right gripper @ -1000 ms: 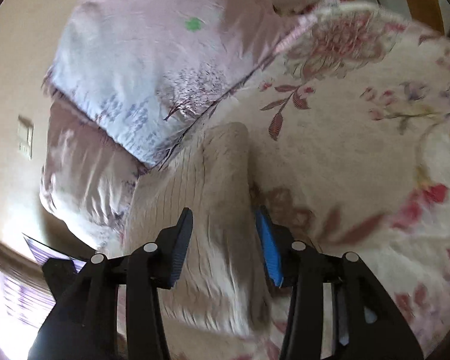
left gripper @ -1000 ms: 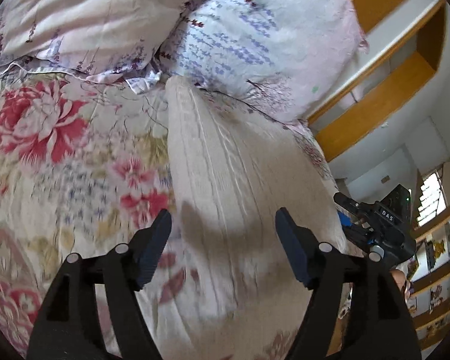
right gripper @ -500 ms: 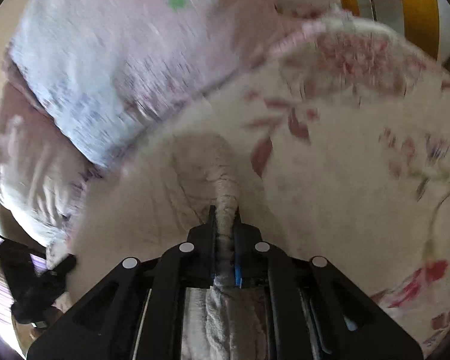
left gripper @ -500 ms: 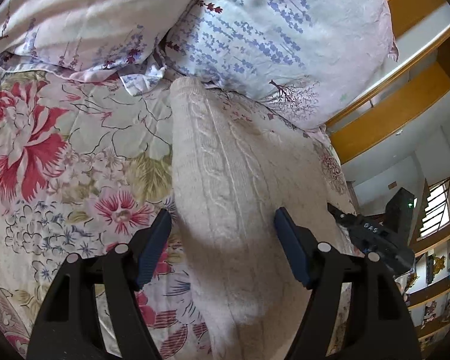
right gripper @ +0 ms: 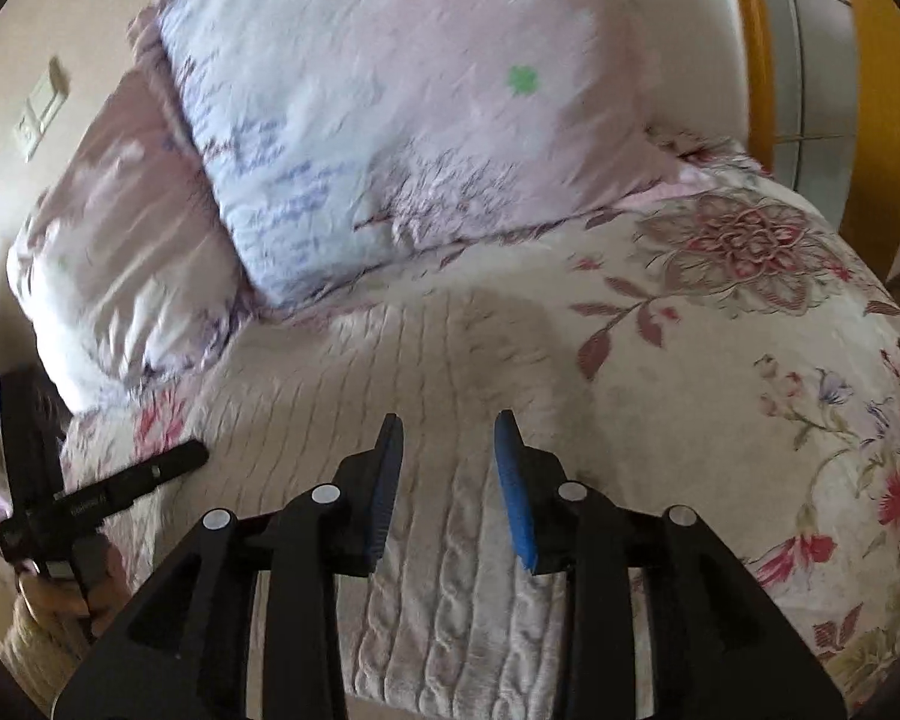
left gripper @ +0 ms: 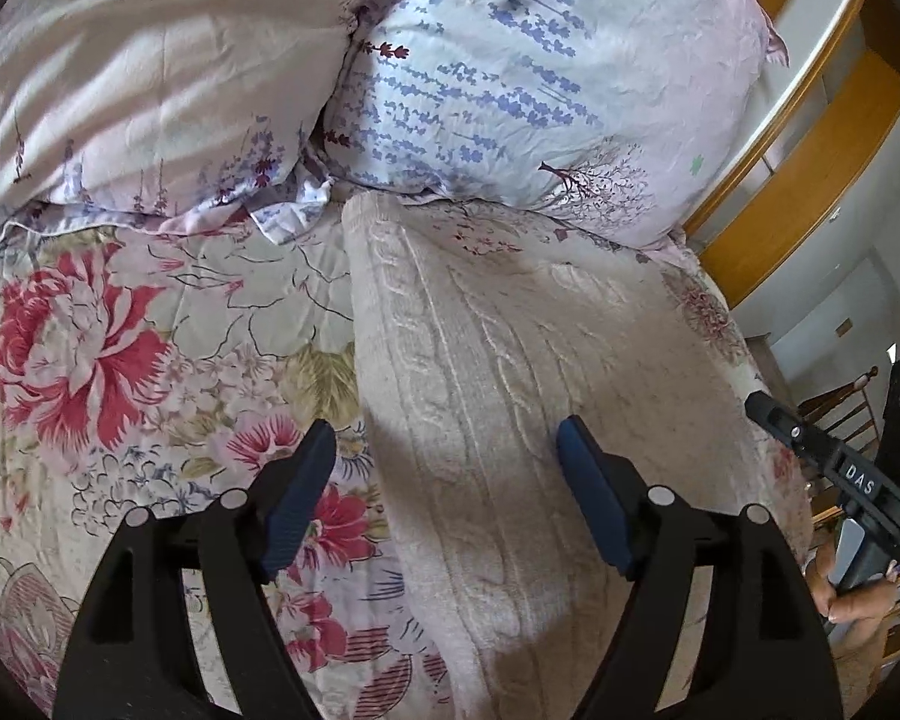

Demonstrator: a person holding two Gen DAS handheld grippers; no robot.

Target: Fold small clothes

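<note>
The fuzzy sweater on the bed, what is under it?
The cream knit sweater lies on the flowery bedspread. Its far end reaches the lavender-print pillow. Whatever else may lie beneath the sweater is covered.

The pillows were smeared by motion blur in the right wrist view, their print unreadable. The cream cable-knit sweater ran under the gripper arms and off the bottom edge, its near end hidden. The far edge lay under the lavender-print pillow.
</note>
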